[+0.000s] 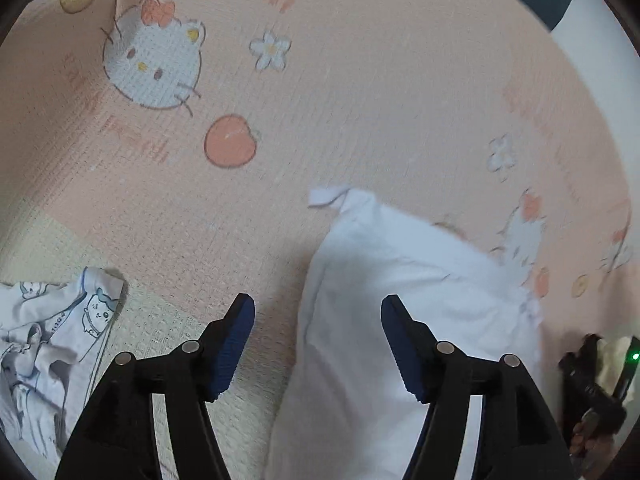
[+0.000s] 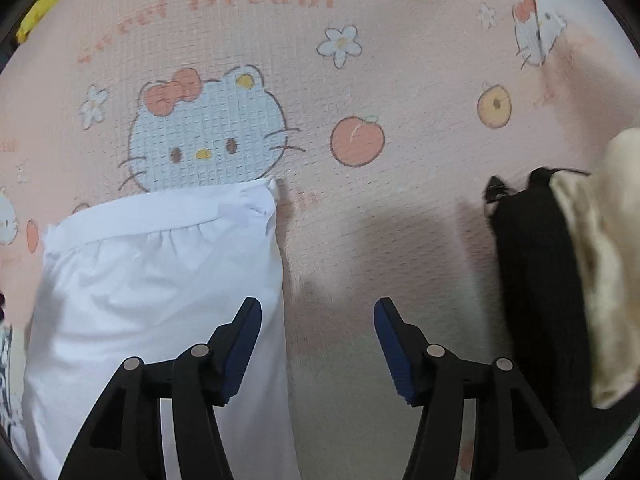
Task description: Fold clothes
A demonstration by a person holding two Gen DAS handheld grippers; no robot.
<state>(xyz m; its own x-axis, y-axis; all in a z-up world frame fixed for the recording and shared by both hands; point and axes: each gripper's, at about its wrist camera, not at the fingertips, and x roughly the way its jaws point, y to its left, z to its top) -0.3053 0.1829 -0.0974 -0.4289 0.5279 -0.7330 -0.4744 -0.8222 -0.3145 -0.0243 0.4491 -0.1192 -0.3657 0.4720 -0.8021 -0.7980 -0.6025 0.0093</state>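
A folded white garment [image 1: 404,312] lies flat on a pink cartoon-print bedspread [image 1: 340,92]. In the left wrist view my left gripper [image 1: 318,306] hangs open above the garment's left edge, nothing between its blue pads. The same white garment [image 2: 152,280], with a gathered seam near its top, fills the lower left of the right wrist view. My right gripper [image 2: 318,306] stands open over the garment's right edge and the bare bedspread [image 2: 400,80], holding nothing.
A white cloth with blue cartoon prints [image 1: 48,344] lies crumpled at the lower left. A black garment [image 2: 536,280] and a cream one [image 2: 600,260] are piled at the right. The other gripper [image 1: 592,380] shows at the right edge. Something yellow [image 2: 48,0] sits top left.
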